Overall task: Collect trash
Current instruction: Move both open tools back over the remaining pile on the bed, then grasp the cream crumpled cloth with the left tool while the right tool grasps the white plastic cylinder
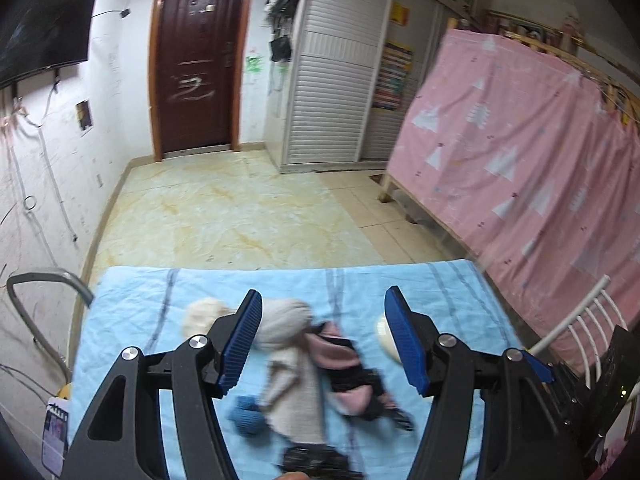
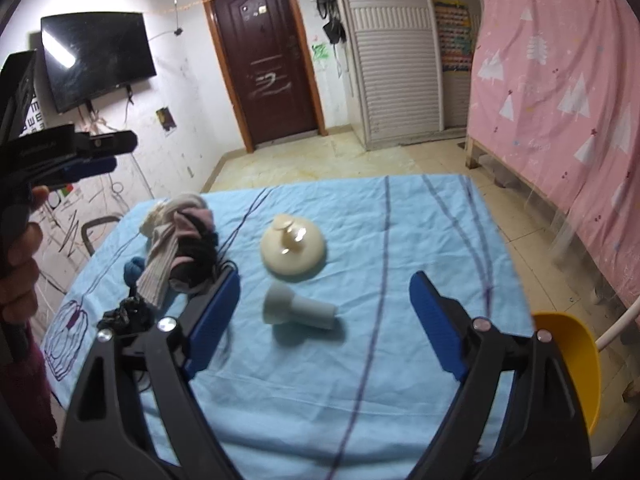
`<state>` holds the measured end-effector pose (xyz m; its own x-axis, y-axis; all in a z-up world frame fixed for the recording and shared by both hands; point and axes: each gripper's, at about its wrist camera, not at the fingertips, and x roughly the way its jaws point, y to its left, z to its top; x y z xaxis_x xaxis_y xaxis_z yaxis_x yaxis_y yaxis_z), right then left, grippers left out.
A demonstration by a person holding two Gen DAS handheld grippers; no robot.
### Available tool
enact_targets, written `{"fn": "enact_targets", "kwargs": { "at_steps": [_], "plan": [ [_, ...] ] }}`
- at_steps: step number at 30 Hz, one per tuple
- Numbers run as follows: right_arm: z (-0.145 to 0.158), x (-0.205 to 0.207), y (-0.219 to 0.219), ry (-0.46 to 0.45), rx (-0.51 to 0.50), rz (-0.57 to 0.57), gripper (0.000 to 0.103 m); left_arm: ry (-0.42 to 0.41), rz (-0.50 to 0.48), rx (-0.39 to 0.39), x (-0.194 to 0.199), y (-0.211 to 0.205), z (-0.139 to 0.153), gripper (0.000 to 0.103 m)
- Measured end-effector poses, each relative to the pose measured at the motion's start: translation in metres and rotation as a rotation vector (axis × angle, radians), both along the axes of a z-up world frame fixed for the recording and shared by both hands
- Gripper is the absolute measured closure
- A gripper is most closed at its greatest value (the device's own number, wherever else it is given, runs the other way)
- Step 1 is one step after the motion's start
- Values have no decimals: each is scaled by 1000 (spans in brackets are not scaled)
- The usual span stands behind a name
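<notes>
Right wrist: right hand-held gripper (image 2: 324, 308) spread wide — grey plastic piece (image 2: 298, 310) lies between its fingers.

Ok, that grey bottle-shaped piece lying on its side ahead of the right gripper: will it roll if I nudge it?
Likely yes: the grey bottle-shaped piece lies on its side, and its body looks round. Its wider cap end would probably make it curve rather than roll straight. It looks like rigid plastic, so the open right gripper should grip it without crushing, though the smooth surface might slip.
</notes>
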<state>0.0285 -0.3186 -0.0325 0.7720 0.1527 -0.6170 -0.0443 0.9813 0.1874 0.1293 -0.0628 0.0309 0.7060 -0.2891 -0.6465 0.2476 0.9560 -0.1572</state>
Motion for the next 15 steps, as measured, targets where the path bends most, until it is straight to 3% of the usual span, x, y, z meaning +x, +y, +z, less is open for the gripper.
{"fn": "enact_targets", "kwargs": {
  "at_steps": [6, 15],
  "plan": [
    [-11, 13, 12, 48, -4, 12, 17, 39, 72, 27, 24, 40, -16, 47],
    [-19, 27, 18, 112, -7, 15, 15, 128, 124, 42, 55, 67, -50, 47]
  ]
}}
